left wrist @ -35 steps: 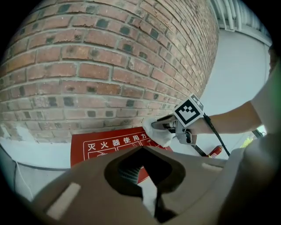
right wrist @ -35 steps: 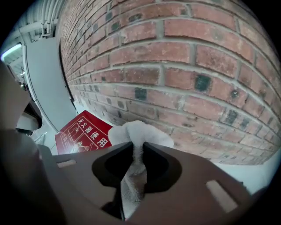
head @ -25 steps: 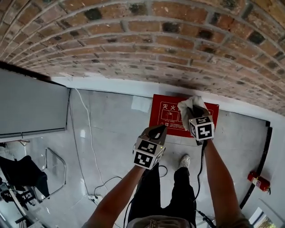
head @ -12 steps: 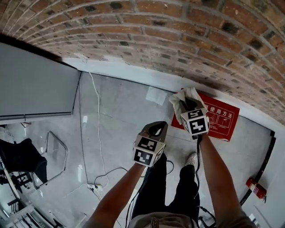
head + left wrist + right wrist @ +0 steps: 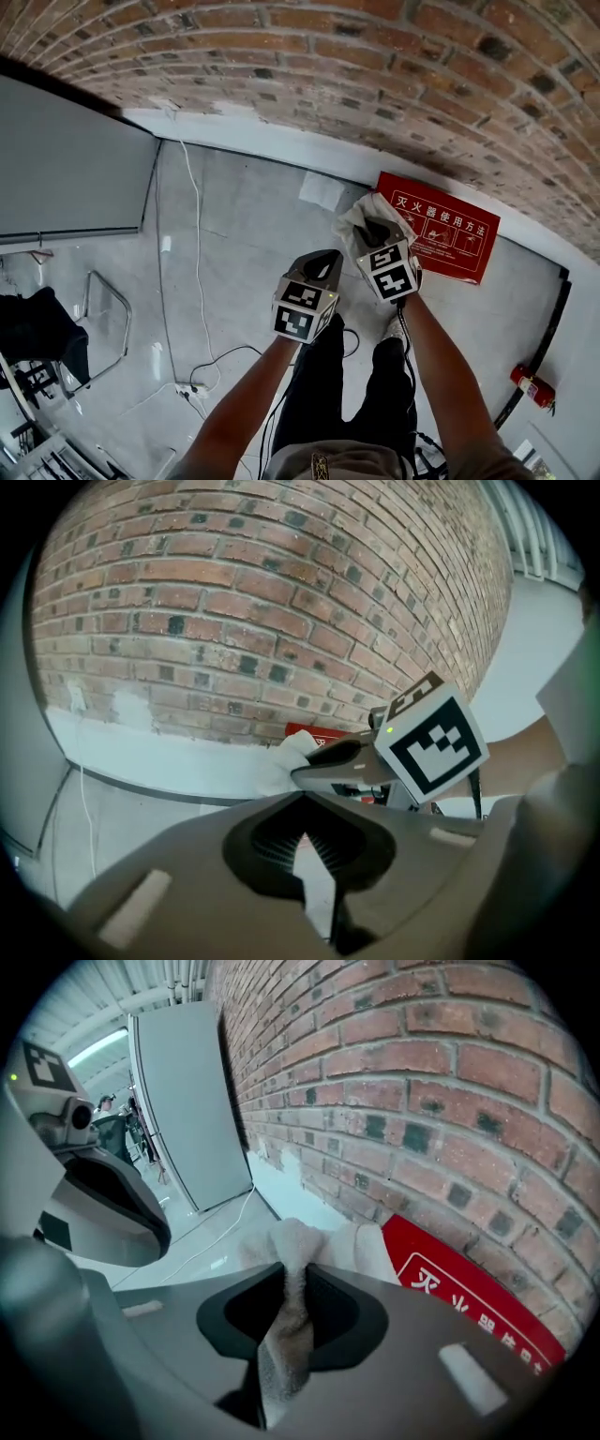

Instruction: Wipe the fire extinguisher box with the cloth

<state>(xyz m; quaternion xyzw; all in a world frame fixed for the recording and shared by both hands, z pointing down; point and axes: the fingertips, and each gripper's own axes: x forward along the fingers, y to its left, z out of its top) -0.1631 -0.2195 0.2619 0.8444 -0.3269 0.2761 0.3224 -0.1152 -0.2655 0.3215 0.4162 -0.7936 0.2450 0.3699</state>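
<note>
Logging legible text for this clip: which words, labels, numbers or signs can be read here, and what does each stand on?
"灭火器使用方法": white heading on the red fire extinguisher box, read in the head view.
"灭火": the start of the same heading in the right gripper view; the rest blurs out.
Small print and pictures under the heading: too small to read.
Label on the fire extinguisher lying on the floor: too small to read.
</note>
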